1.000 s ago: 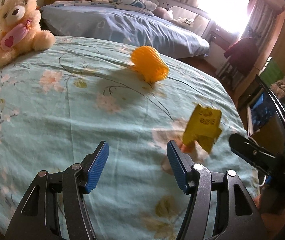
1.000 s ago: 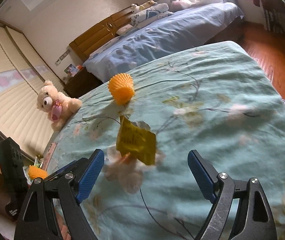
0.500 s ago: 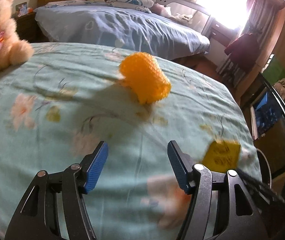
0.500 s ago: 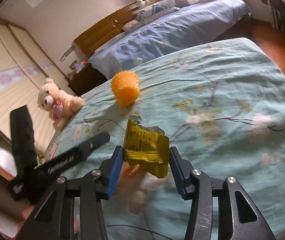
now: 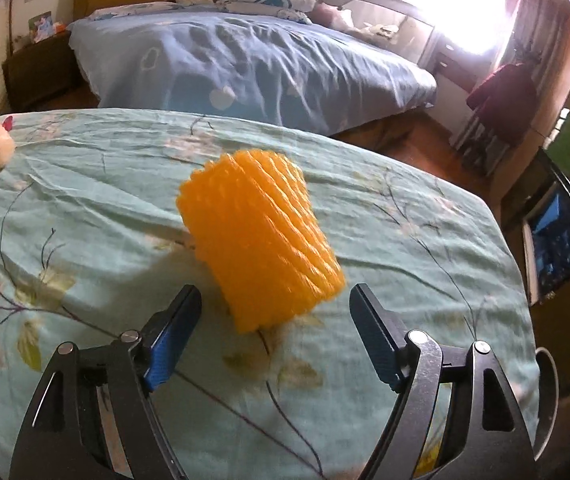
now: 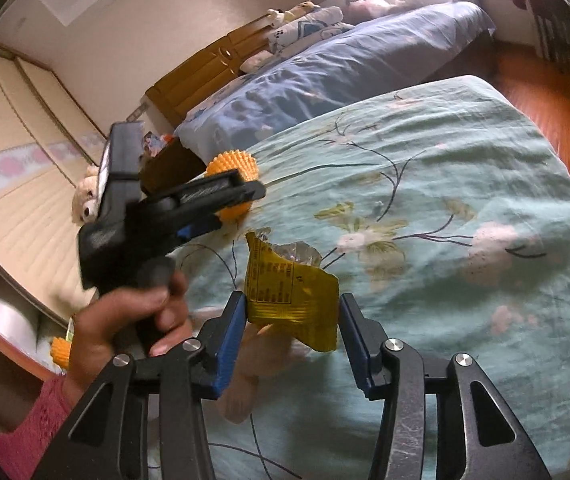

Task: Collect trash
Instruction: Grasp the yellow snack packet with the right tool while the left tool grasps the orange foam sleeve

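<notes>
Right gripper (image 6: 289,332) clamps my yellow wrapper (image 6: 291,300). Left gripper (image 5: 275,320) jaws opening; orange foam net (image 5: 257,240) just ahead, untouched.

Daylight floods in from a window (image 5: 461,4) at the upper right of the left wrist view, blown out to white glare that washes the nearby curtains. The rest of the room sits dimmer and warm-toned. The orange foam net (image 5: 259,240) casts a soft shadow leftward on the floral sheet (image 5: 85,184) and looks slightly motion-blurred. Both fisheye views bend straight lines and darken at the corners. In the right wrist view the hand (image 6: 125,320) is smeared.
</notes>
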Tool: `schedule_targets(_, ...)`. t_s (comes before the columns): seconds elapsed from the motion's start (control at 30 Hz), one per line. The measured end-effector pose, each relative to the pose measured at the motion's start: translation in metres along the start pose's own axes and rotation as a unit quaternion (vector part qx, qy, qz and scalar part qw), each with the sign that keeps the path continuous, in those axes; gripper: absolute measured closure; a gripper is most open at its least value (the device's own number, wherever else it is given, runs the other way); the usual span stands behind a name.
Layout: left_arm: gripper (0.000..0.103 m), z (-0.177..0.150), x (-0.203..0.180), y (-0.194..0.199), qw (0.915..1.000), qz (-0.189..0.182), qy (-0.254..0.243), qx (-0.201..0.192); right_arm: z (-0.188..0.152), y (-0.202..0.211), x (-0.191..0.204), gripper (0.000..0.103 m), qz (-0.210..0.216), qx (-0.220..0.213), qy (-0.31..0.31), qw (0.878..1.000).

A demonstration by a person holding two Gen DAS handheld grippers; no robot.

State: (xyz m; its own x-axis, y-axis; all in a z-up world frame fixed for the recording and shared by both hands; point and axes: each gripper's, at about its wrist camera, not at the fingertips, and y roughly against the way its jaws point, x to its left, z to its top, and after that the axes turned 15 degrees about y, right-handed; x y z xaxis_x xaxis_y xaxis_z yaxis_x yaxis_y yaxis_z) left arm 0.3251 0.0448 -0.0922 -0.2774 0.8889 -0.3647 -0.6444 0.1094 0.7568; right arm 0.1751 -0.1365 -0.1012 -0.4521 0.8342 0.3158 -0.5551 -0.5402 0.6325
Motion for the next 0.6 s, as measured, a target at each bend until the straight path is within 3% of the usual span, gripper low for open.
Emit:
schedule_targets(0.07,0.035,0.001,0.002,0.001,0.9999,-0.012,0.006,-0.004,0.000,0.000,-0.002,0.055,0.003,0.000,-0.004,1.000)
schedule_targets(0.1,0.053,0.001,0.003,0.000,0.9999,-0.015,0.007,-0.002,0.000,0.000,-0.002,0.055,0.004,0.000,-0.005,1.000)
schedule_targets(0.13,0.061,0.001,0.004,-0.001,0.9998,-0.019,0.006,0.002,0.000,0.000,-0.003,0.055,0.005,-0.001,-0.007,1.000)
schedule_targets(0.23,0.074,-0.003,0.003,0.008,0.9997,-0.020,-0.005,-0.012,-0.001,0.001,-0.002,0.055,0.003,-0.002,-0.006,1.000)
schedule_targets(0.6,0.080,-0.066,0.003,0.070,0.9967,-0.076,-0.027,0.005,-0.011,0.028,-0.013,0.055,-0.010,-0.030,-0.040,0.999)
